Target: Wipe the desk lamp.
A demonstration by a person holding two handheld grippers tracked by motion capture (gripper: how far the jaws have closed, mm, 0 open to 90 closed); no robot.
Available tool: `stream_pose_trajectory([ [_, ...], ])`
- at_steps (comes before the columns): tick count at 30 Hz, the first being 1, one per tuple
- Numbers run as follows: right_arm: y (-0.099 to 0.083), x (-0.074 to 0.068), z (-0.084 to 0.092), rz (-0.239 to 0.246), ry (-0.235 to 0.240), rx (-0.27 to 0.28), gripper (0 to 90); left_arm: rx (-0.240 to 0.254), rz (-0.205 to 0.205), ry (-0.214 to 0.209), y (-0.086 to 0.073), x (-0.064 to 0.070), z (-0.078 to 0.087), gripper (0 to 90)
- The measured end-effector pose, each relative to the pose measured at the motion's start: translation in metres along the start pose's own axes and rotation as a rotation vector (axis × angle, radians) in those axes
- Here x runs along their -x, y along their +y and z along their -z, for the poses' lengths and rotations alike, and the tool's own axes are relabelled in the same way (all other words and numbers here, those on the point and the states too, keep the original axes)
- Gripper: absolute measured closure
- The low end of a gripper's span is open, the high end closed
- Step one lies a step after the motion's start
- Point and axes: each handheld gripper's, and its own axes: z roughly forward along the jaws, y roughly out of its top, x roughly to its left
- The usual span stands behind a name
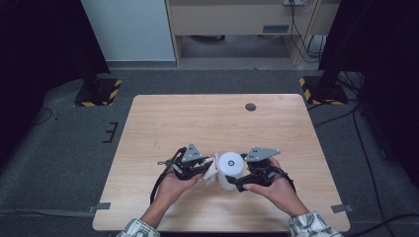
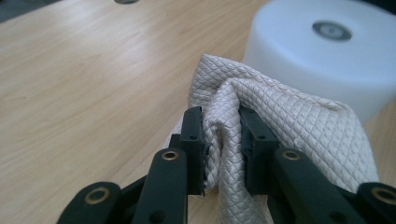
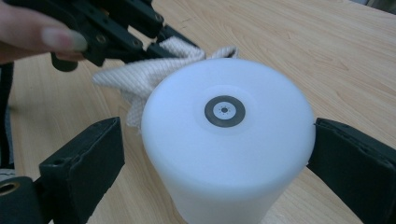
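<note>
1. High view: my left gripper (image 1: 203, 167) holds a bunched cloth (image 1: 211, 169) pressed against the left side of a white cylinder (image 1: 231, 170) standing upright near the front middle of the table (image 1: 163, 118). My right gripper (image 1: 237, 181) sits at the cylinder's right side. I judge the job to be wiping the cylinder, with the cloth already gripped and brought to it. The wiping itself is still ahead or barely begun. From here I cannot tell how my right fingers stand.

2. Left gripper view: my left fingers (image 2: 192, 135) are clamped together on a fold of the quilted cloth (image 2: 280, 121), squeezing it tight between the pads. The cylinder (image 2: 322, 65) rises just behind the cloth, which seems to touch its wall. This view gives the firmness of the grip, which the high view is too small to show. It also shows the cloth's weave.

3. Right gripper view: my right fingers (image 3: 88, 163) stand wide apart, 1 on each side of the cylinder (image 3: 224, 154). The left pad is clearly off the wall. The right pad looks just beside it, and I cannot tell if it touches. So I am not holding the cylinder steady, and that is left to do before rubbing. This view also shows the round dark mark on the cylinder's top and my left gripper (image 3: 154, 35) bringing the cloth (image 3: 140, 77) in from behind.
</note>
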Motion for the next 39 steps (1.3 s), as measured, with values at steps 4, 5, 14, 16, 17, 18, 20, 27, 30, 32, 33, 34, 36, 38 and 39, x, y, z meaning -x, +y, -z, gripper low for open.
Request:
stream_pose_trajectory([
  [4, 0.000, 0.001, -0.003, 0.011, -0.011, -0.010, 6.2, 0.024, -0.013, -0.005, 0.011, 0.002, 0.007, 73.4],
  [5, -0.001, 0.001, -0.004, 0.012, -0.013, -0.014, 7.1, 0.023, -0.017, -0.005, 0.012, 0.003, 0.007, 73.4],
  [14, -0.002, 0.001, -0.006, 0.022, -0.031, -0.032, 9.6, -0.028, -0.017, 0.001, -0.002, 0.008, -0.007, 73.5],
  [16, -0.002, 0.000, -0.007, 0.024, -0.032, -0.037, 9.5, -0.052, -0.015, 0.001, -0.009, 0.010, -0.013, 73.5],
  [17, -0.002, 0.000, -0.008, 0.026, -0.033, -0.039, 9.4, -0.060, -0.017, 0.001, -0.012, 0.011, -0.014, 73.5],
  [18, -0.002, 0.000, -0.008, 0.025, -0.035, -0.039, 9.4, -0.073, -0.017, 0.000, -0.015, 0.012, -0.017, 73.5],
  [20, -0.002, 0.000, -0.008, 0.025, -0.035, -0.041, 9.3, -0.083, -0.015, 0.000, -0.018, 0.012, -0.020, 73.5],
  [27, -0.002, 0.000, -0.009, 0.024, -0.035, -0.043, 9.4, -0.088, -0.014, -0.003, -0.020, 0.012, -0.020, 73.5],
  [30, -0.002, 0.000, -0.008, 0.024, -0.034, -0.046, 9.3, -0.062, -0.012, -0.012, -0.016, 0.014, -0.011, 73.4],
  [32, -0.001, 0.000, -0.008, 0.025, -0.032, -0.049, 9.3, -0.038, -0.015, -0.019, -0.011, 0.016, -0.003, 73.4],
  [33, -0.001, 0.000, -0.008, 0.028, -0.033, -0.050, 9.3, -0.029, -0.016, -0.022, -0.010, 0.017, 0.000, 73.4],
  [34, -0.001, 0.000, -0.009, 0.028, -0.033, -0.050, 9.4, -0.021, -0.020, -0.027, -0.009, 0.019, 0.005, 73.4],
  [36, -0.001, 0.000, -0.009, 0.028, -0.033, -0.052, 9.4, -0.012, -0.012, -0.043, -0.009, 0.021, 0.008, 73.3],
  [38, 0.000, 0.000, -0.009, 0.025, -0.034, -0.054, 9.3, -0.016, -0.006, -0.047, -0.012, 0.022, 0.006, 73.4],
  [39, 0.000, 0.000, -0.010, 0.026, -0.036, -0.053, 9.3, -0.024, -0.006, -0.045, -0.013, 0.022, 0.004, 73.4],
])
